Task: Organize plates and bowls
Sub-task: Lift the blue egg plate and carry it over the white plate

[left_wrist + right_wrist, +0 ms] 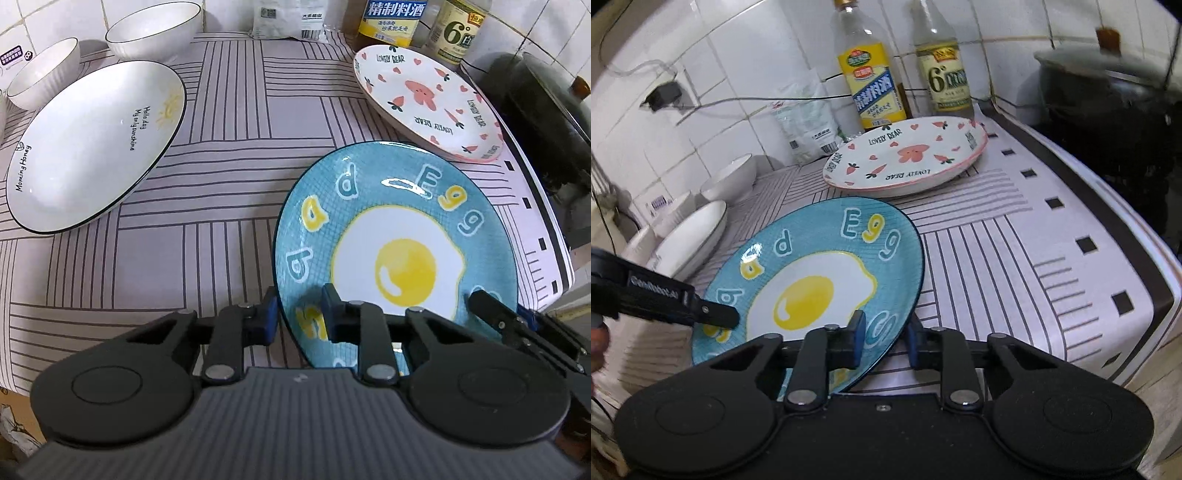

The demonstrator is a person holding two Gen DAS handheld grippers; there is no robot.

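the left gripper [299,319] has its fingers set either side of the near rim of the blue egg plate [399,236], one blue pad under the edge and one on top, closed onto it. the right gripper [884,341] pinches the same plate's opposite near rim in the same way, its fingers narrowed on the edge. the blue egg plate sits tilted, its near side raised off the striped tablecloth [229,147], close to the counter's front edge. just behind it lies the pink bear plate [424,99], in front of two bottles [871,74]. to the left rests a white oval plate [92,144], with white bowls [151,33] beyond it by the tiled wall. a dark pot [546,110] stands at far right.
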